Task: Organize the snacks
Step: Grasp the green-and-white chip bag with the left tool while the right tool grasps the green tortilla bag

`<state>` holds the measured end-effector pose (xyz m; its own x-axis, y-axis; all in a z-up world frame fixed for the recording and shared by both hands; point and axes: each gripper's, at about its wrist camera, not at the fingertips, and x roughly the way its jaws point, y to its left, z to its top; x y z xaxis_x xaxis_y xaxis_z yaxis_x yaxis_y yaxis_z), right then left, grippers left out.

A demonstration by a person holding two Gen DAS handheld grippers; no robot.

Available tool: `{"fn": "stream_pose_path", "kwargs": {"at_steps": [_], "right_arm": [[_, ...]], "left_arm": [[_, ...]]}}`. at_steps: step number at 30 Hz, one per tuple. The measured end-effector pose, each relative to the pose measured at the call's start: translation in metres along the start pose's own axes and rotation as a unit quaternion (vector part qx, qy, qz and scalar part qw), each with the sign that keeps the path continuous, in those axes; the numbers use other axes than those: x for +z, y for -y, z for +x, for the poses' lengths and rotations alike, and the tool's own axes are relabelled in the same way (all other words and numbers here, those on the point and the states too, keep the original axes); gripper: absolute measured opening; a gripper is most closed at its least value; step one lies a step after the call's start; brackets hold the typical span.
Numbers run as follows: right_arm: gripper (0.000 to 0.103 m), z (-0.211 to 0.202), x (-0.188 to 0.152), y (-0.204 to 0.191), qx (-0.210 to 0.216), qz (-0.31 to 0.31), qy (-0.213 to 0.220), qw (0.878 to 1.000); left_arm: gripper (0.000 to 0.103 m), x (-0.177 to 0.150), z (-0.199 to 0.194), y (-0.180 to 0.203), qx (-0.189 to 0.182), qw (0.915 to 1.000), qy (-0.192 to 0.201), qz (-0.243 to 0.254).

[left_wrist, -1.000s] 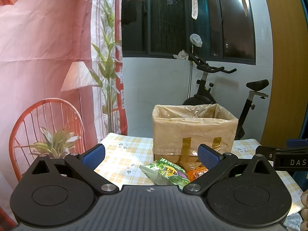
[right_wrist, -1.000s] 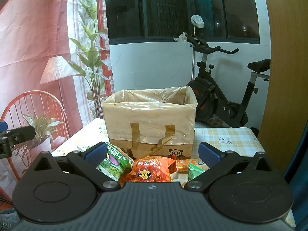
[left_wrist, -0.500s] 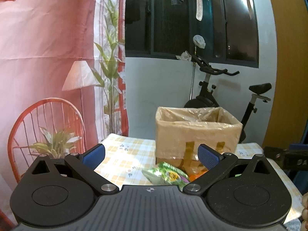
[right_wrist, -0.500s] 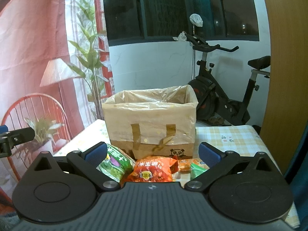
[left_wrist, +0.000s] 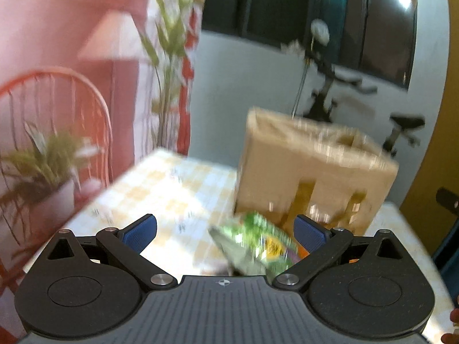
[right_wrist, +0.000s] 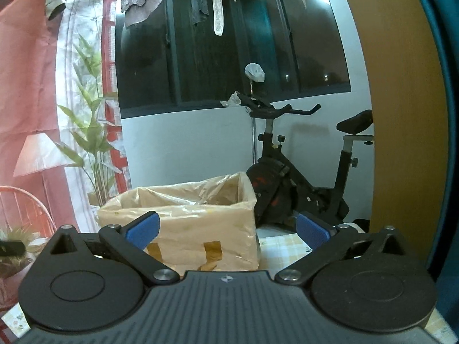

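A tan carton lined with clear plastic (left_wrist: 312, 177) stands on the checked table (left_wrist: 172, 189); the right wrist view shows the carton (right_wrist: 183, 223) from the front. A green snack bag (left_wrist: 255, 243) lies before it, blurred, with an orange bag (left_wrist: 301, 250) peeking out behind. My left gripper (left_wrist: 225, 230) is open, tilted down over the table, the green bag just inside its right finger. My right gripper (right_wrist: 226, 230) is open and empty, raised and aimed at the carton's upper half. The snack bags are hidden below the right wrist view.
An exercise bike (right_wrist: 298, 172) stands behind the table at the right. A red wire chair (left_wrist: 57, 109) with a potted plant (left_wrist: 48, 169), a floor lamp (right_wrist: 37, 154) and tall green stems (right_wrist: 91, 132) are at the left. A wooden panel (right_wrist: 401, 114) bounds the right.
The left gripper has tipped downward and rolled, blurring its view. The right gripper has pitched upward, so the snack bags dropped out of its view. Both stay open.
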<state>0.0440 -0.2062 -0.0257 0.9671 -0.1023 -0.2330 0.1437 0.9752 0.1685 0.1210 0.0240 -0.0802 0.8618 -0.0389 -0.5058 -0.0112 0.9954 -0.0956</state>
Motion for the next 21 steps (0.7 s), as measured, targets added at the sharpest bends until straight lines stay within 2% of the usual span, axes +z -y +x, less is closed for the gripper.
{"fn": "stream_pose_path", "kwargs": {"at_steps": [2, 6, 11, 15, 21], "right_arm": [[0.103, 0.011, -0.008, 0.001, -0.002, 0.001, -0.023, 1.0], [0.103, 0.026, -0.027, 0.005, 0.008, 0.01, -0.063, 0.998], [0.103, 0.037, -0.042, 0.01, 0.005, 0.004, -0.086, 0.996], [0.103, 0.048, -0.048, 0.018, -0.003, 0.013, -0.099, 0.995], [0.103, 0.059, -0.058, 0.028, -0.011, 0.017, -0.121, 0.992]], "left_arm": [[0.102, -0.007, 0.019, 0.002, -0.004, 0.9997, -0.023, 0.001], [0.102, -0.015, 0.047, 0.001, -0.026, 0.9985, -0.042, -0.024], [0.102, -0.021, 0.069, 0.0, -0.006, 0.9969, -0.055, -0.056], [0.102, -0.024, 0.092, -0.002, -0.015, 0.9922, -0.083, -0.091], [0.102, -0.03, 0.106, 0.008, -0.016, 0.9928, -0.075, -0.092]]}}
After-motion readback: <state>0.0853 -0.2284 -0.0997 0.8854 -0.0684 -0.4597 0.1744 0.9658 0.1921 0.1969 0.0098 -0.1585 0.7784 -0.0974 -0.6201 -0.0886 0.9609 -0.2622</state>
